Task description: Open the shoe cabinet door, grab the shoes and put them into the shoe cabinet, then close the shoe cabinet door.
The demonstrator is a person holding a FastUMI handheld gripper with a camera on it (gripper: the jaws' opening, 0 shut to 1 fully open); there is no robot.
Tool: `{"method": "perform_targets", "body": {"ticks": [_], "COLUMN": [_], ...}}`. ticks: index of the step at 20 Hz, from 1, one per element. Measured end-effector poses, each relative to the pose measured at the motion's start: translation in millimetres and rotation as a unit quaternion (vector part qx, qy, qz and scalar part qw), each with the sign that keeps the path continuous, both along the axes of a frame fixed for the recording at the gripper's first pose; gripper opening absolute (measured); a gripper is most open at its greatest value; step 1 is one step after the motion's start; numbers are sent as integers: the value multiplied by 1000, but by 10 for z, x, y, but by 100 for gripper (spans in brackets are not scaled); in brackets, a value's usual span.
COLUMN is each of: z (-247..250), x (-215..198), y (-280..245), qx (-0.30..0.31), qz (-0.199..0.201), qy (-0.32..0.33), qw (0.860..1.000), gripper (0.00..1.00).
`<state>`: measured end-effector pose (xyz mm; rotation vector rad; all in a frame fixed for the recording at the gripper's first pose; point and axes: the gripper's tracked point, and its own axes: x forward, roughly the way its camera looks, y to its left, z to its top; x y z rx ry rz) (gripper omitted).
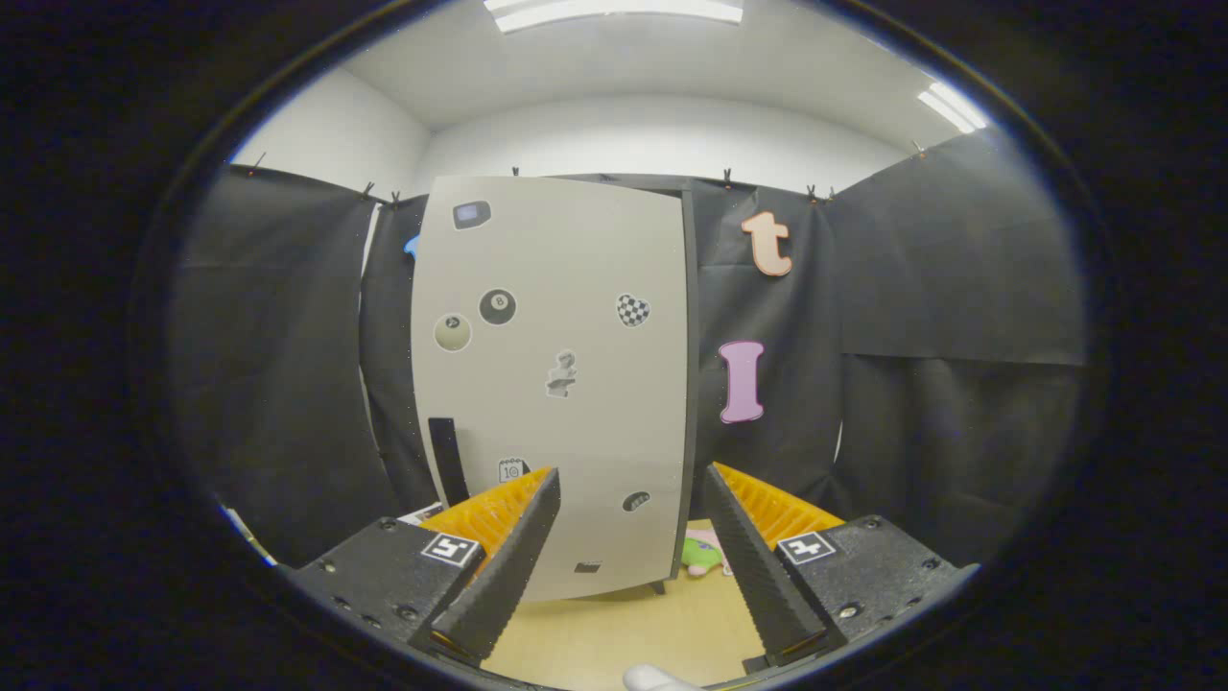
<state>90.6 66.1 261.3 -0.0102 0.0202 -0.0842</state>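
Right now your tongs (633, 537) are spread wide and hold nothing, the shoe cabinet door (556, 384) stands shut just ahead on the tabletop (614, 633), so either it needs opening or the job is done.

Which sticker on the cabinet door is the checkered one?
The heart-shaped sticker near the door's right edge; the two ball stickers sit left. The gripper's fingers are open.

Lit evenly and brightly from long white ceiling light strips (614, 11) overhead, without glare. Strongly bowed by fisheye toward the rim, sharp at centre, softening and darkening around the edges.
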Motion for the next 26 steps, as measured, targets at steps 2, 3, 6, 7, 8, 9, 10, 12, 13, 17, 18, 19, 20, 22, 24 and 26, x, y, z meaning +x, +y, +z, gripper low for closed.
{"method": "perform_targets", "body": {"ticks": [2,3,6,7,8,9,10,12,13,17,18,19,20,22,24,26], "z": [-9,-15,-5,-3,4,3,6,15,15,16,22,23,24,17,23,35], "x": [-9,-13,-11,-7,-4,0,-2,4,4,3,3,2,-1,-2,-2,-9], "y": [-11,-12,-8,-11,-17,-10,-8,-13,-12,-6,-8,-13,-8,-3,-13,-15], "qx": [1,1,3,2,3,3,4,3,2,4,3,3,3,4,4,5], "qz": [-1,-2,-4,-5,-7,-5,-5,-5,-5,-5,-5,-5,-4,-4,-6,-9], "qy": [3,5,8,8,7,6,7,6,7,8,8,8,8,9,9,7], "qw": [1000,1000,1000,1000,1000,1000,1000,1000,1000,1000,1000,1000,1000,1000,1000,1000], "gripper": [98,98,98,98,98,98,98,98,98,98,98,98,98,98,98,98]}}
